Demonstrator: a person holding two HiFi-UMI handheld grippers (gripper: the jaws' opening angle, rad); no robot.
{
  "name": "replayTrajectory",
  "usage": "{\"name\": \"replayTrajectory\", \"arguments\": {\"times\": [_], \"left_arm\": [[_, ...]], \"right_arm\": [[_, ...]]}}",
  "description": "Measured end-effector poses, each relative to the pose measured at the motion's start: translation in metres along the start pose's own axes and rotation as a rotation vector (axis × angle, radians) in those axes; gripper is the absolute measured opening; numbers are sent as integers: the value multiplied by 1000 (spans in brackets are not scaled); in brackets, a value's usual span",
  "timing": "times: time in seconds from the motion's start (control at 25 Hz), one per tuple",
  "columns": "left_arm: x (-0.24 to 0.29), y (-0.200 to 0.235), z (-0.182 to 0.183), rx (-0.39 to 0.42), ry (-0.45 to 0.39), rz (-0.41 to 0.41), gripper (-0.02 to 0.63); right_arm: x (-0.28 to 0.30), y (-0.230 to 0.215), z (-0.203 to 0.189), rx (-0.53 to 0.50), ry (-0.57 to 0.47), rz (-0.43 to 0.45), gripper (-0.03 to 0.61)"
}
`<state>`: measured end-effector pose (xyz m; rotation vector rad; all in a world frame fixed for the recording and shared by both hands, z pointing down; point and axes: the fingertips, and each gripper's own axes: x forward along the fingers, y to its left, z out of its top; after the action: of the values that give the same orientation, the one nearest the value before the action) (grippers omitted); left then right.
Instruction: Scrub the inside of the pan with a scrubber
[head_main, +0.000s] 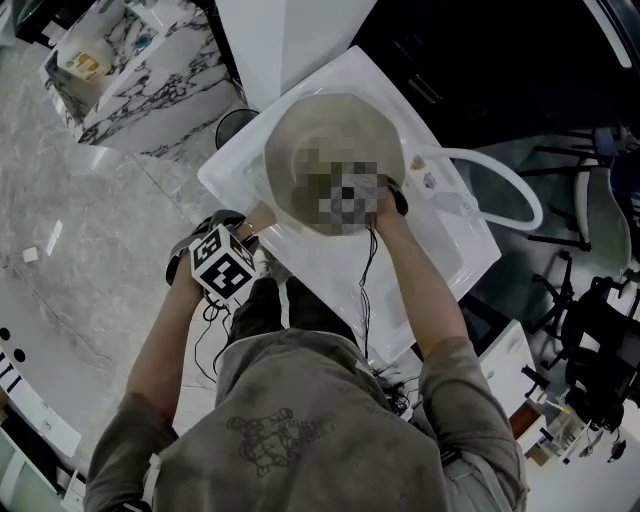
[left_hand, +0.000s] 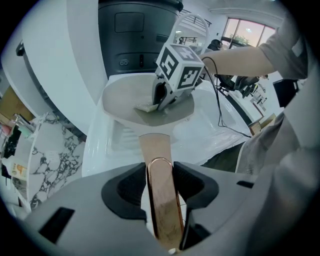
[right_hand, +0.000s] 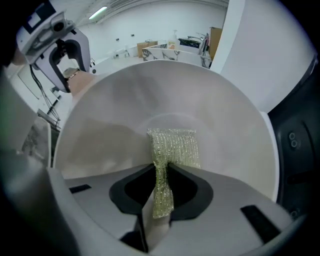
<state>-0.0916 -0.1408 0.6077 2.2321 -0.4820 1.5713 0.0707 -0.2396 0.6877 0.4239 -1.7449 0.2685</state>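
A pale beige pan rests in a white sink. Its copper-toned handle runs back between the jaws of my left gripper, which is shut on it at the pan's near-left side. In the right gripper view, my right gripper is shut on a glittery green-gold scrubber, whose free end lies flat against the pan's inner floor. From the left gripper view, the right gripper's marker cube leans into the bowl with the scrubber under it. A mosaic patch hides part of the pan's middle in the head view.
The white sink has a curved white faucet at its right. A marble-patterned shelf unit stands at the upper left. Thin black cables trail from the right gripper over the sink's front. A dark appliance stands behind the sink.
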Motion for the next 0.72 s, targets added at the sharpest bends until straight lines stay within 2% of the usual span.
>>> {"name": "replayTrajectory", "arguments": {"times": [0.28,0.4,0.48,0.72], "left_arm": [[-1,-1,0,3,-1,-4,181],[-1,-2,0,3,-1,-7,181],[-1,-2,1,7,3,-6,182],[-2,-1,-1,1,6,-3,179]], "right_arm": [[-21,54,-12,31,27,311,83],[-34,79,-8,-13,6,450,80],[-41,89,-8,-22,7,505,75],[-71,98,3,52,-46,641,69]]}}
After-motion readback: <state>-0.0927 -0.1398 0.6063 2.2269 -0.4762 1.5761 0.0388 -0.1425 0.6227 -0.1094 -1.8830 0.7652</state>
